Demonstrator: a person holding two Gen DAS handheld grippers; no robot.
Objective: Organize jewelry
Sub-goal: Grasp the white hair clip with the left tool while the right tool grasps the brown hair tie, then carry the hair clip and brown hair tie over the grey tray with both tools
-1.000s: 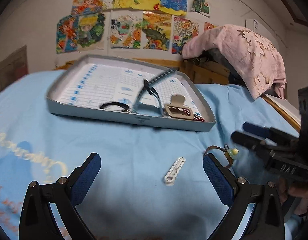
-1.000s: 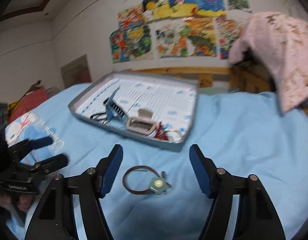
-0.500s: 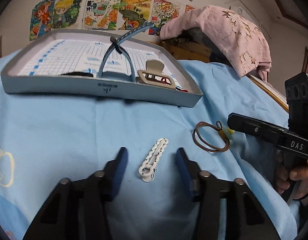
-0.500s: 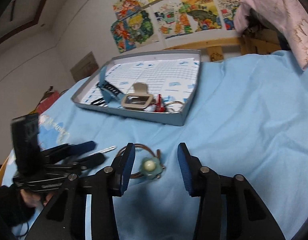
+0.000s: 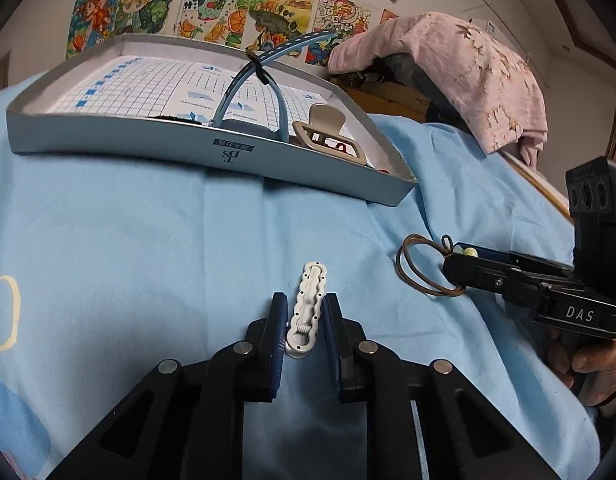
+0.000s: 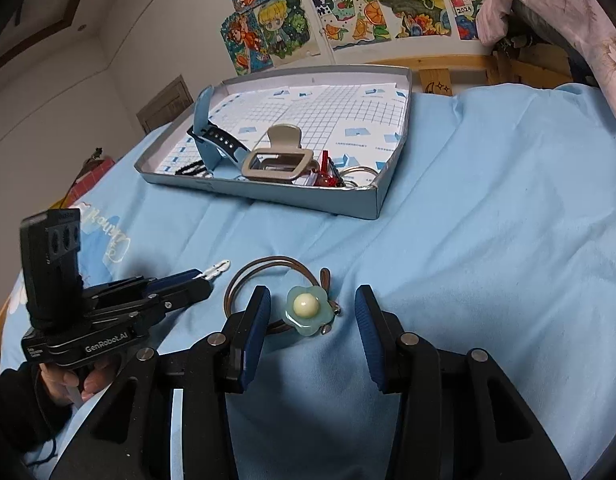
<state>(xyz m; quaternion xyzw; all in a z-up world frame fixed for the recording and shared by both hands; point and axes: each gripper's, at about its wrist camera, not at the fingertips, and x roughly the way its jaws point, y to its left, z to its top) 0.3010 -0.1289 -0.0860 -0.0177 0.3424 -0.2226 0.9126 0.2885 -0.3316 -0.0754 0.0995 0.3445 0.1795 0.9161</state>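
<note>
The left gripper [image 5: 304,322] lay low on the blue sheet [image 5: 148,248], its pads closed against both sides of a white hair clip [image 5: 307,312]. The clip's near end sat between the pads; its far end stuck out past them, flat on the sheet.

The right gripper [image 6: 308,320] was also down at the sheet, jaws apart. Between them lay the green flower charm [image 6: 307,311] of a brown hair tie [image 6: 264,276]. Neither pad touched the charm. The left pad rested over the near part of the tie's loop; the rest of the loop spread toward the left gripper.

From the left wrist view the two grippers stood near each other, the tie just right of the clip.

Farther back on the sheet sat a shallow grey box lid [image 6: 268,196] with a grid-printed lining. Inside it, along the near wall: a black hair tie [image 6: 190,170], a light blue watch strap [image 6: 212,140] standing on edge, a beige claw clip [image 6: 278,158], a small red piece [image 6: 326,170] and a metal ring [image 6: 358,174].

Beyond the lid, colourful drawings [image 5: 228,12] hung on the wall, and a pink cloth [image 5: 460,76] was draped to the right.
</note>
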